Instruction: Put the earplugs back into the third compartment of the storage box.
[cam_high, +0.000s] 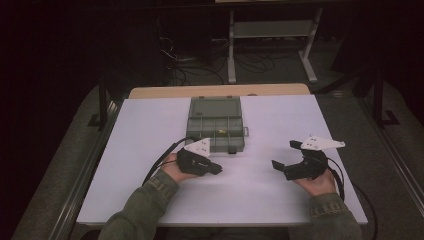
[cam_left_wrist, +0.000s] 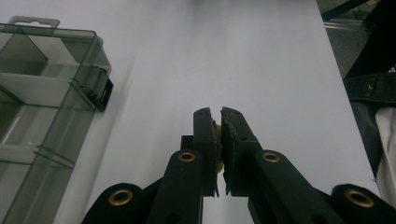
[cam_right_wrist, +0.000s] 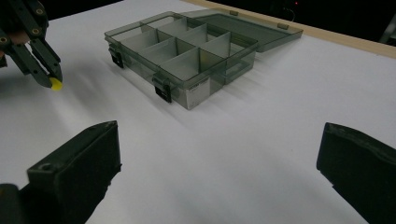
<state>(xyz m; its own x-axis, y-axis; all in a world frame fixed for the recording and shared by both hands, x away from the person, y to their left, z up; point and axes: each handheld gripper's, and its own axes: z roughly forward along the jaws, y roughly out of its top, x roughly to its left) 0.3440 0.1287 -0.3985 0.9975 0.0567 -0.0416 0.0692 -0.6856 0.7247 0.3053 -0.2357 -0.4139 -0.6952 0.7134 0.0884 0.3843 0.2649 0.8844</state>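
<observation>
- White table top (cam_high: 150, 165) is lit evenly; surroundings are left in near darkness.
- A bare wooden strip (cam_high: 220, 91) is seen along the table's far edge.
- Grey floor (cam_high: 395, 150) is seen right and left of the table.
- A pale metal shelf stand (cam_high: 272, 30) is placed far behind, right of centre.
- Loose cables (cam_high: 195, 67) are strewn on the floor beside it.

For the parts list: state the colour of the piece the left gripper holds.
Yellow piece; right gripper view.
</observation>
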